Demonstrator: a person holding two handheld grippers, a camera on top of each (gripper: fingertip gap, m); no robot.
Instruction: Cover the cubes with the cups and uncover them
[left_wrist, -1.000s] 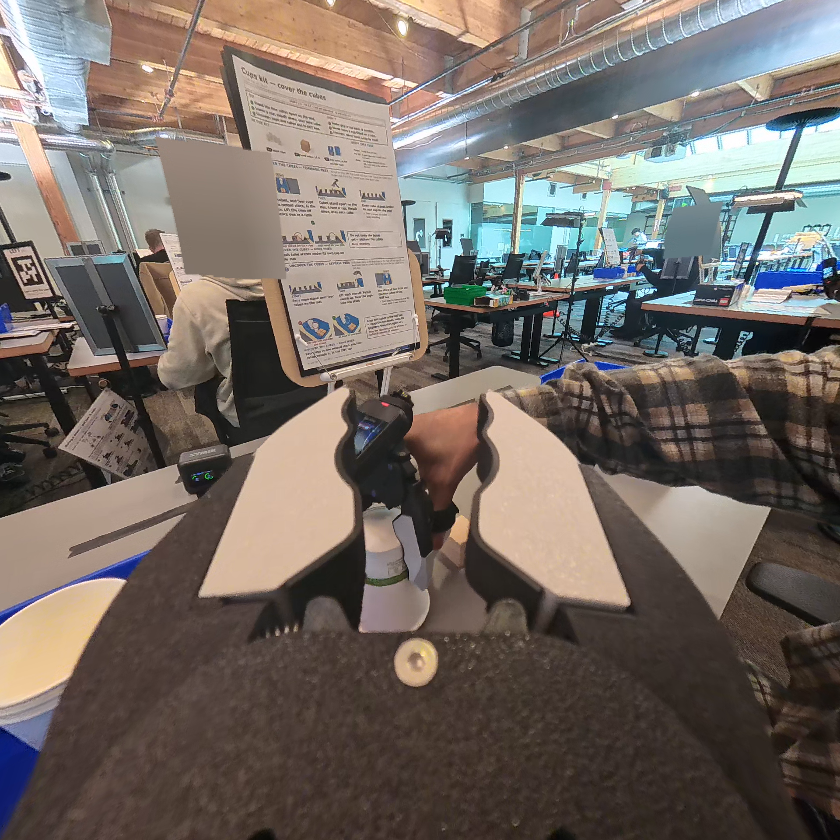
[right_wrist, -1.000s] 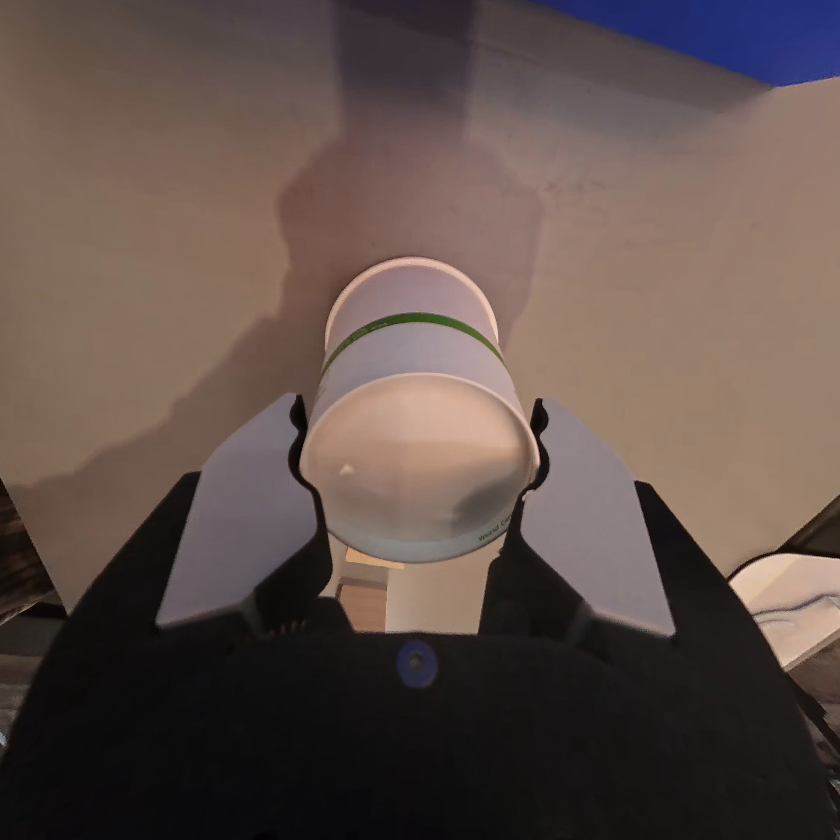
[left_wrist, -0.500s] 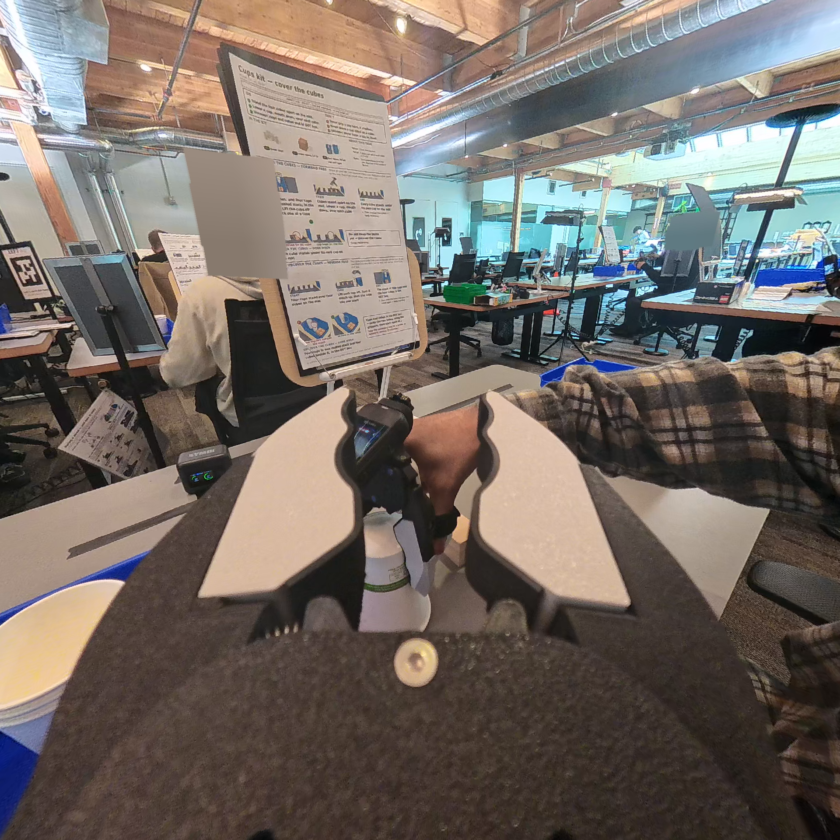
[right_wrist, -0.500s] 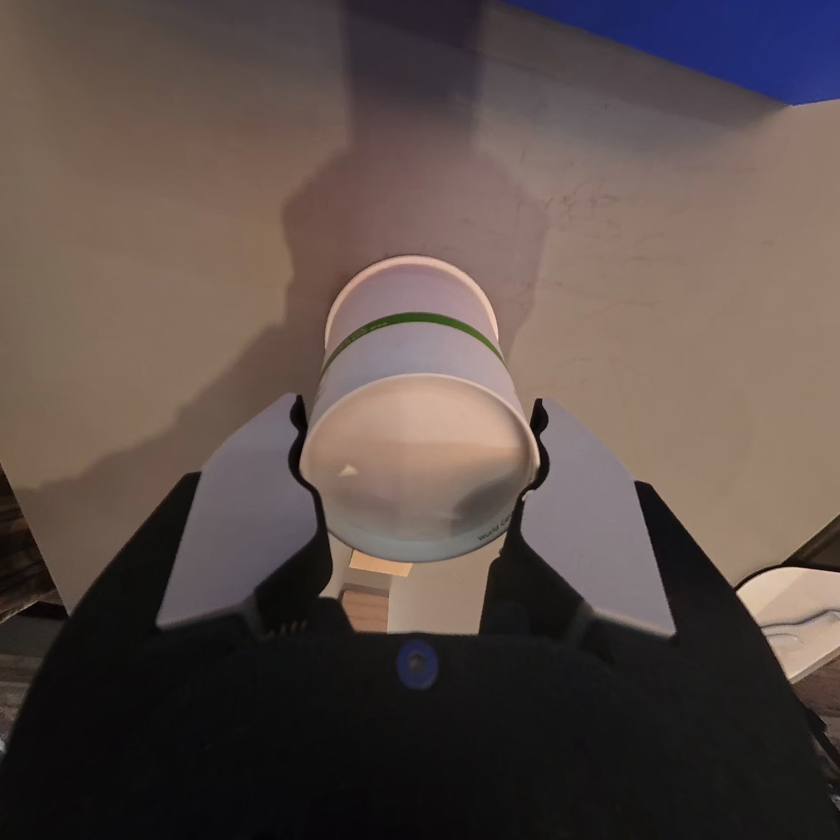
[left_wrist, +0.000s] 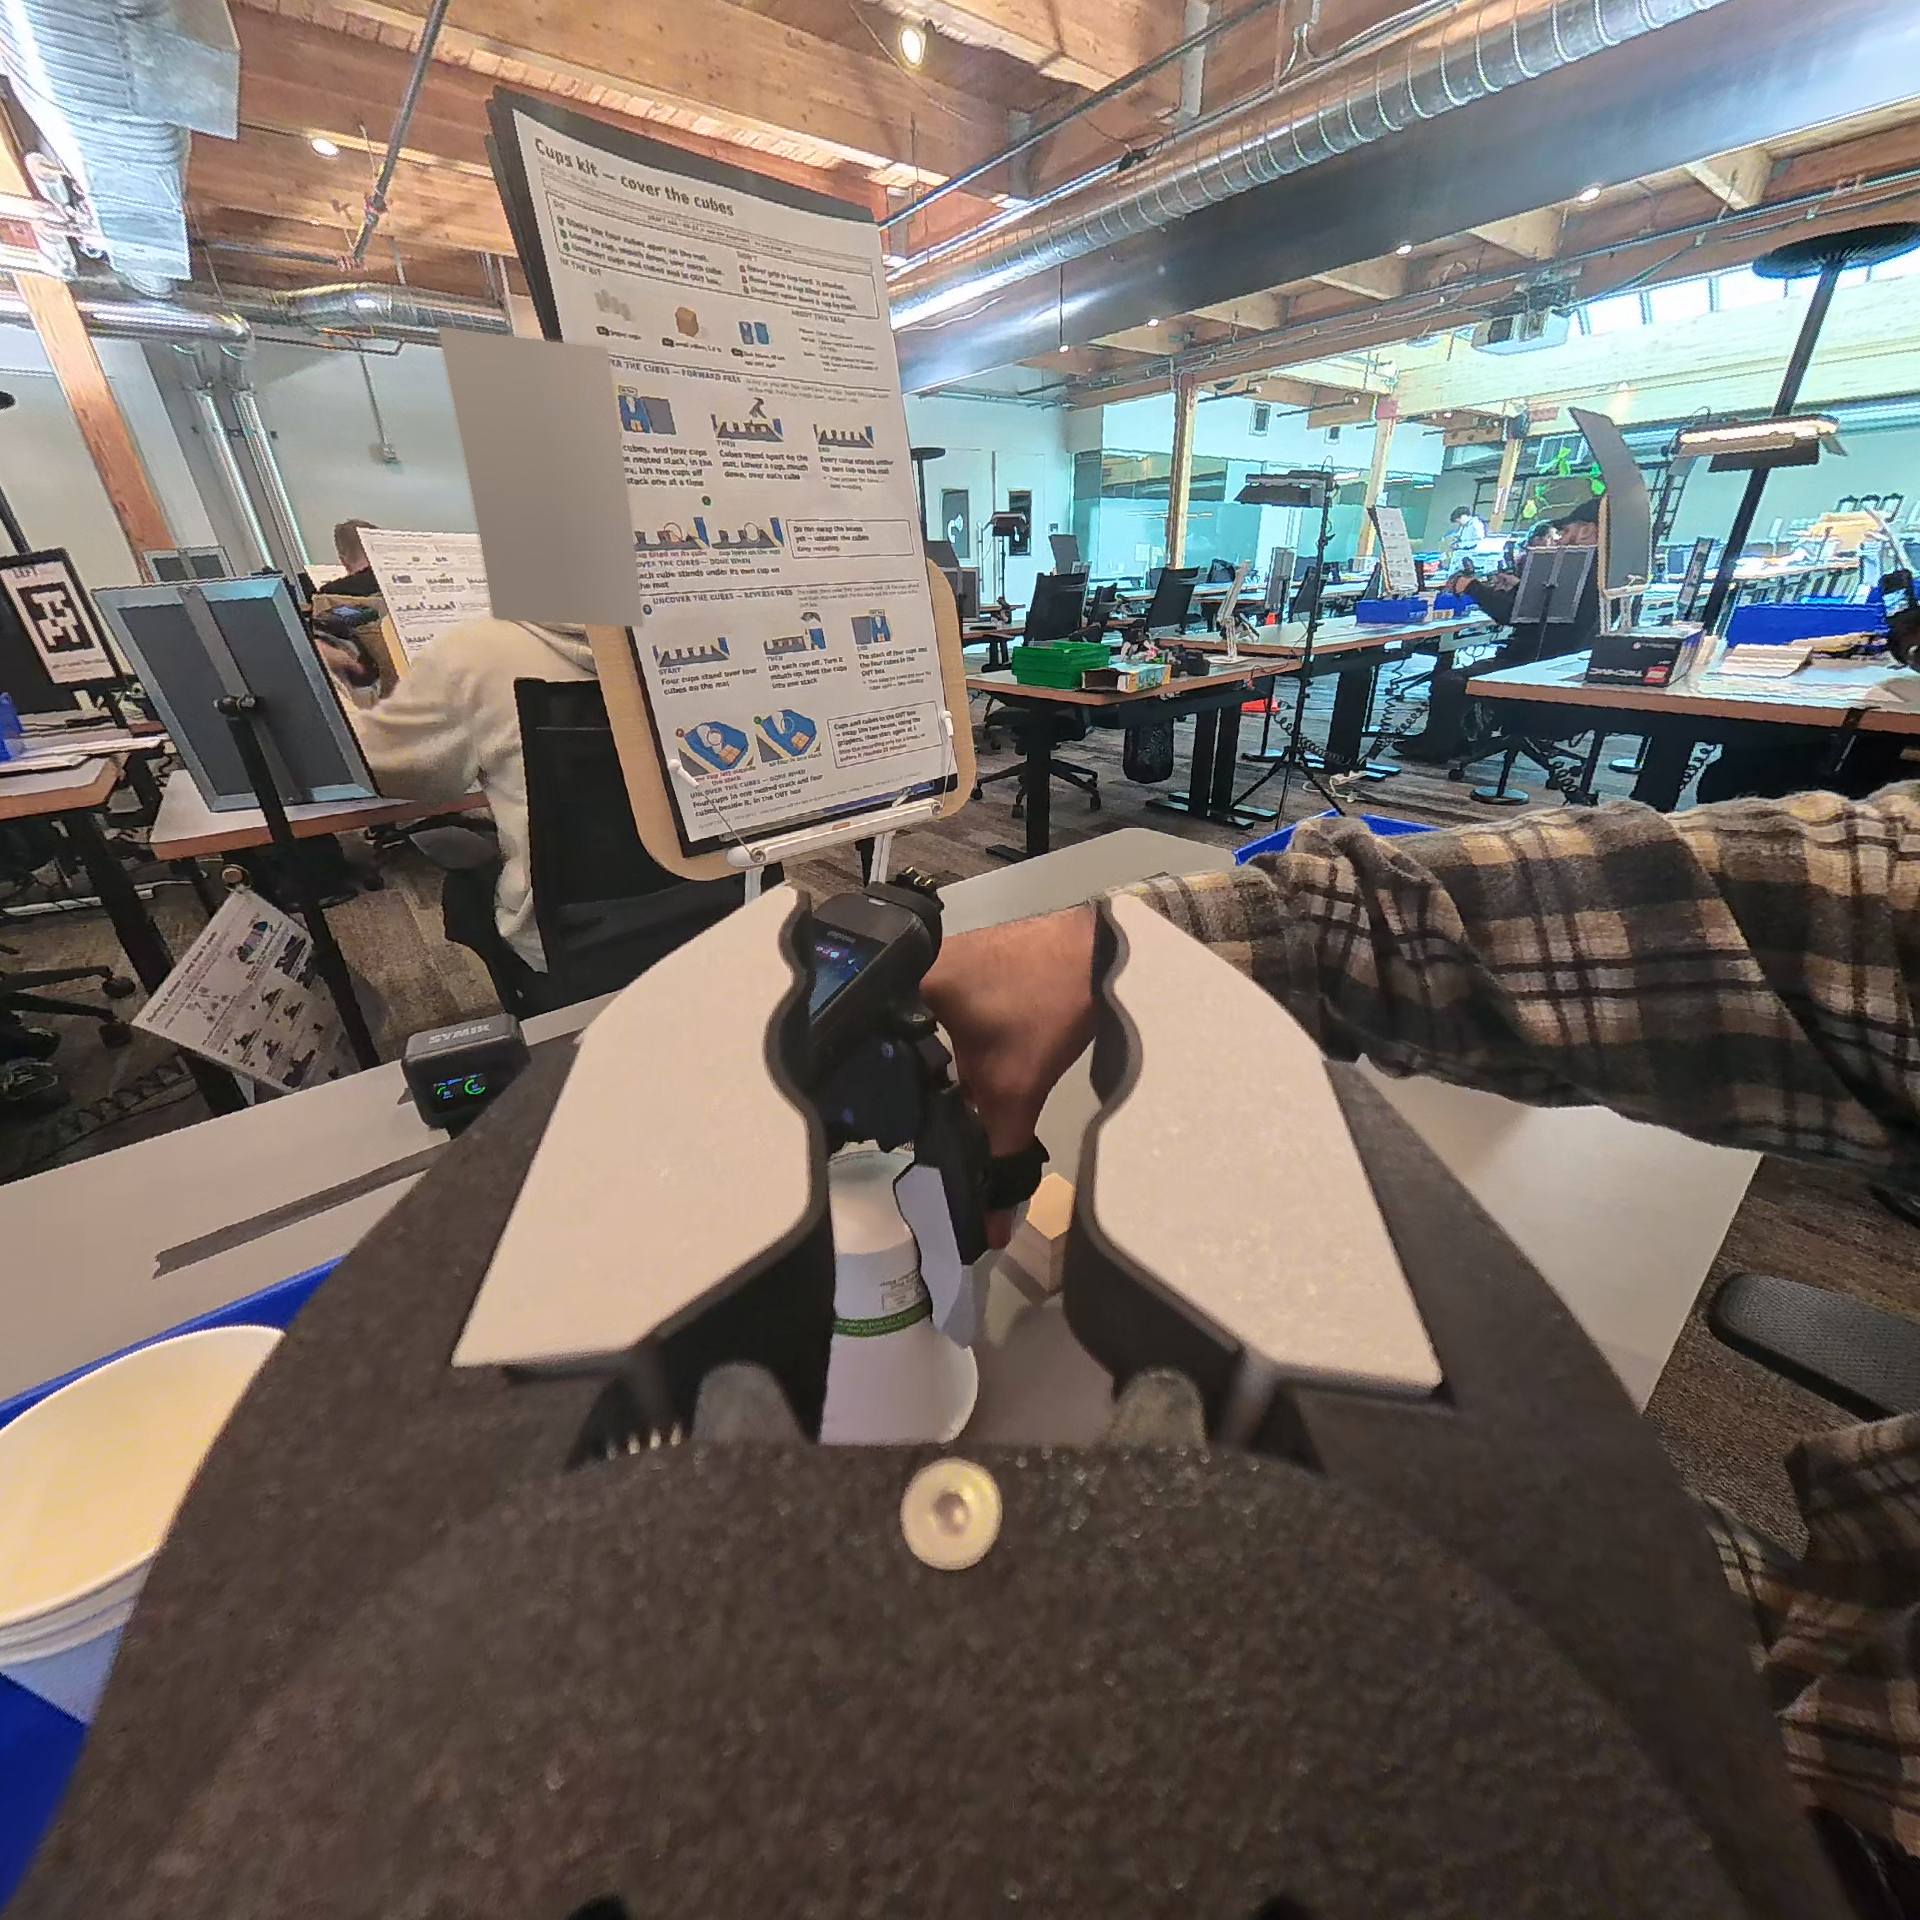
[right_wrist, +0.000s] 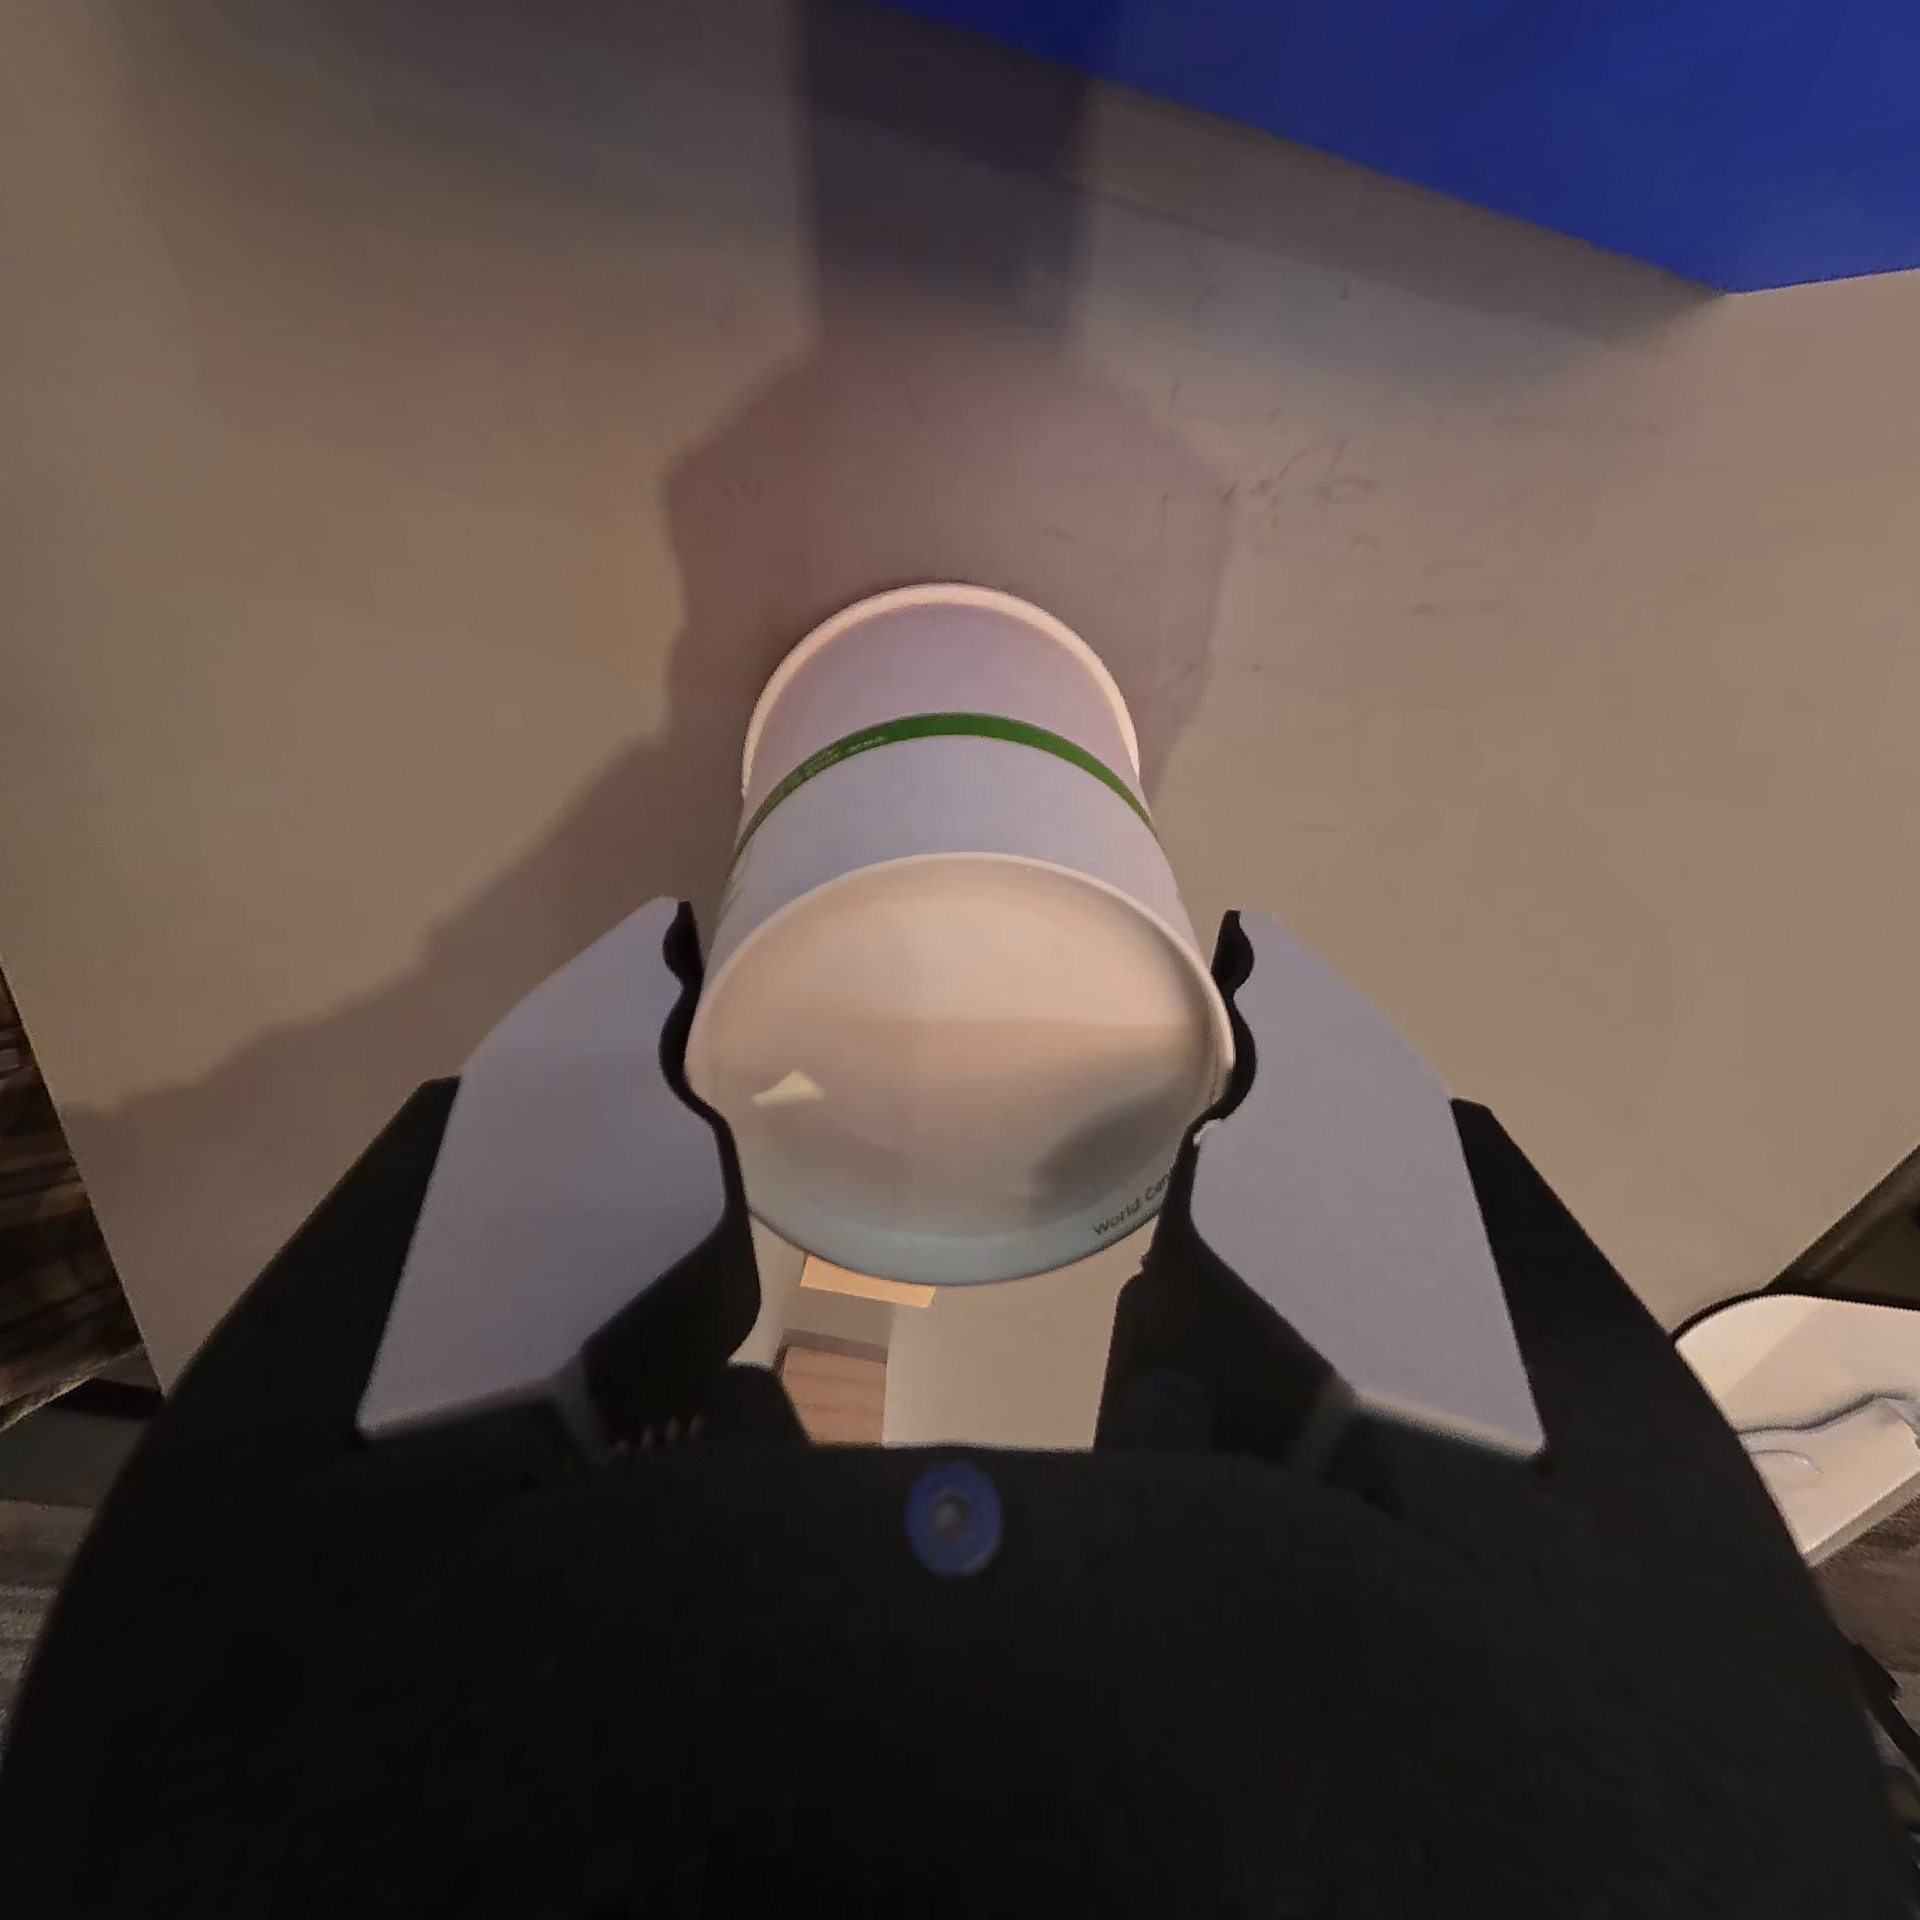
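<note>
With the inverted white paper cup (right_wrist: 951, 935) clamped at its base by the right hand-held gripper (right_wrist: 951, 1029) and its rim on the desk (right_wrist: 364, 520), release should be gentle, while the empty left hand-held gripper (left_wrist: 951, 1049) is kept spread.

Pale table (right_wrist: 416, 520) carries inverted cup (right_wrist: 951, 831), wooden cube (left_wrist: 1042, 1236).

The left wrist view is brightly and evenly lit, with straight lines bowed at the edges. The right wrist view is dim and soft, and a broad shadow is cast around the white green-banded paper cup (right_wrist: 951, 831) on the pale beige tabletop (right_wrist: 364, 468).
</note>
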